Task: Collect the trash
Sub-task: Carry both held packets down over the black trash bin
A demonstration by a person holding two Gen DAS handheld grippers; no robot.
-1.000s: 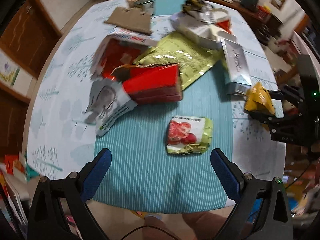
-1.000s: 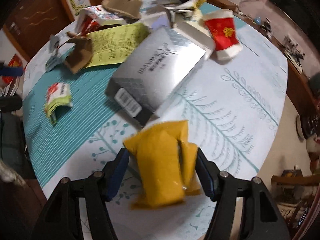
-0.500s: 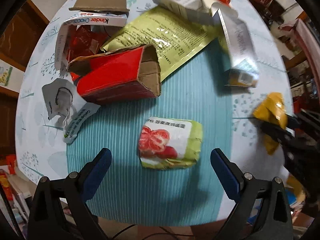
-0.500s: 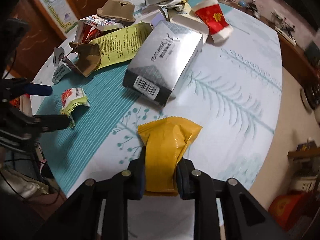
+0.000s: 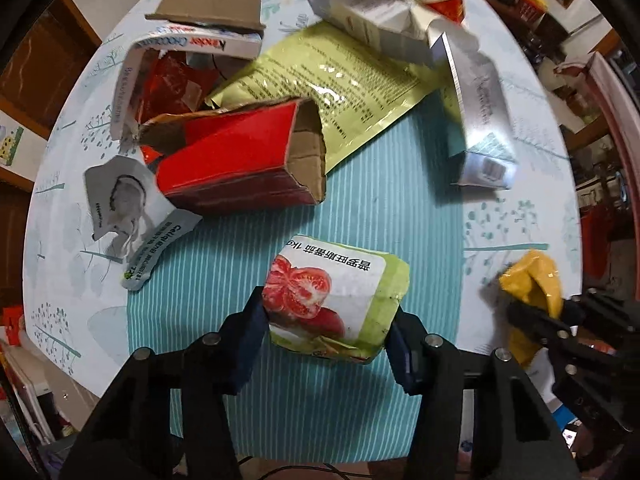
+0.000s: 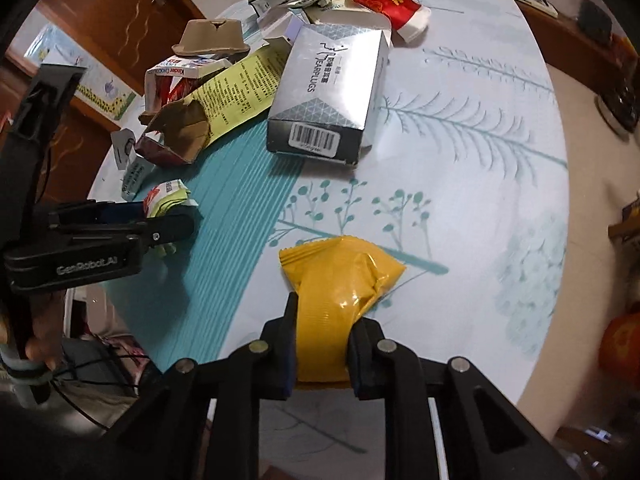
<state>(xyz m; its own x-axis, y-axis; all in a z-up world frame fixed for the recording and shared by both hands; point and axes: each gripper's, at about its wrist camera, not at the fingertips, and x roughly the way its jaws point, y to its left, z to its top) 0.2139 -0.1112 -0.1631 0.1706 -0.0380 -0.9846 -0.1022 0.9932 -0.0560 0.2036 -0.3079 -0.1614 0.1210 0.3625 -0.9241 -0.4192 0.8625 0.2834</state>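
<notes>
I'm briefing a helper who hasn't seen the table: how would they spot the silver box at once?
On the round table with the teal striped runner, look at the pile of trash at the far end. At its near edge lies a shiny silver rectangular carton, partly over a yellow-green printed pouch. Alone among its neighbours, it is metallic, printed EARPLUGS, with a barcode on its dark end.

2 hand-held grippers [image 5: 326, 334] [image 6: 322, 354], 1 yellow packet [image 6: 340, 284], 1 tomato packet [image 5: 336, 300], 1 silver box [image 6: 332, 92], 1 red cup [image 6: 390, 0].
</notes>
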